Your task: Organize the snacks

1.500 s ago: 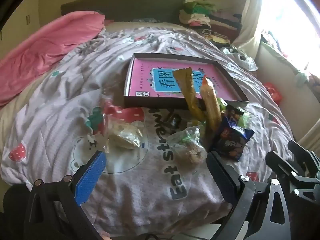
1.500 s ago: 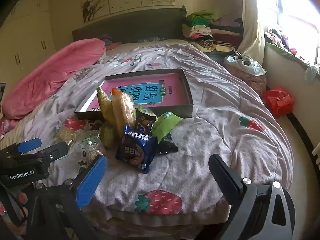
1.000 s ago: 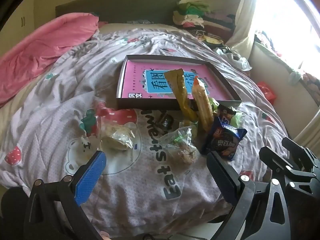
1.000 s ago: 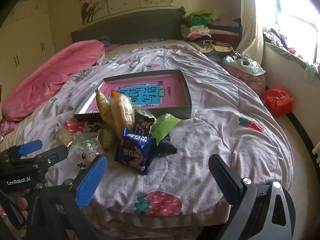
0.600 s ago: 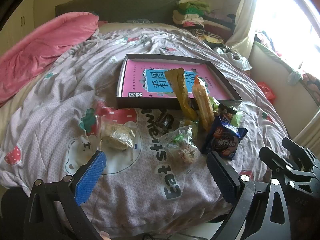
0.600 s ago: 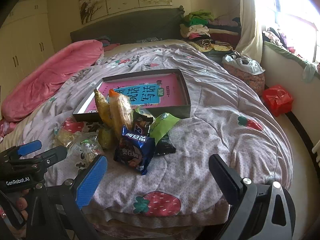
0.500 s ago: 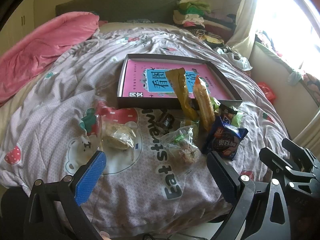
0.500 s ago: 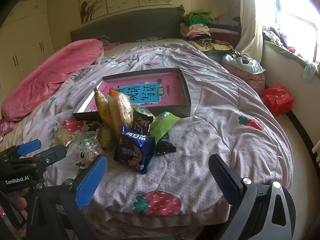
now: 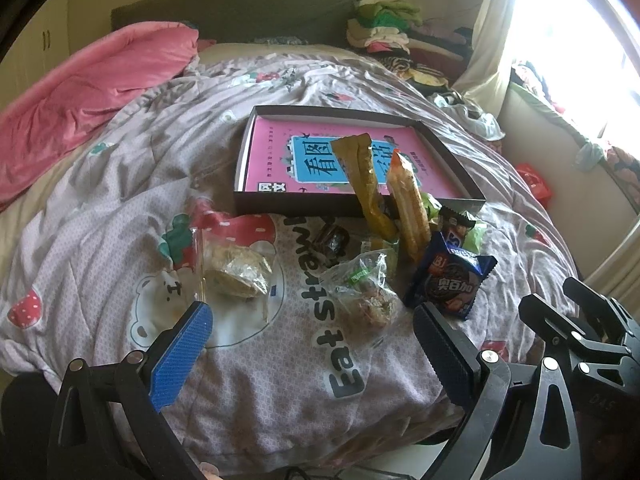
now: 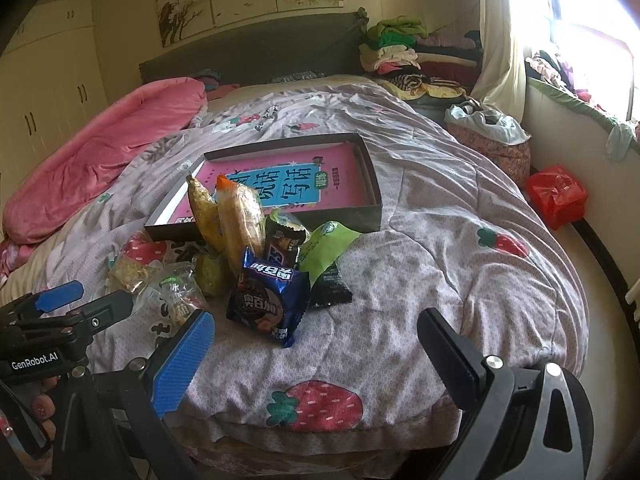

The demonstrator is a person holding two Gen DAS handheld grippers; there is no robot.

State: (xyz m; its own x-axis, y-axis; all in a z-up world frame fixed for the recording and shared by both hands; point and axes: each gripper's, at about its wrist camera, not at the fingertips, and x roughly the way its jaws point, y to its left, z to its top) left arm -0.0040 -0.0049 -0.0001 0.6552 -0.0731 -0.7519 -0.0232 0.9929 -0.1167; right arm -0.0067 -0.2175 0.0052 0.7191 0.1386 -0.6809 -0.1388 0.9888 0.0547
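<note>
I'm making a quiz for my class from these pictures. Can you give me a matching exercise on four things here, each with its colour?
Things:
1. cookie packet
2. blanket
3. plastic bag on the floor
4. snack pouch beside the box

Colours:
A. red
B. green
C. dark blue
D. pink

Pairs: 1-C, 2-D, 3-A, 4-B

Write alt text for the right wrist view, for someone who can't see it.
An open hand-held gripper hovers over a bed where snack packets, including a blue cookie pack, lie piled against a shallow box with a pink book inside. The other hand-held gripper shows at left.
</note>
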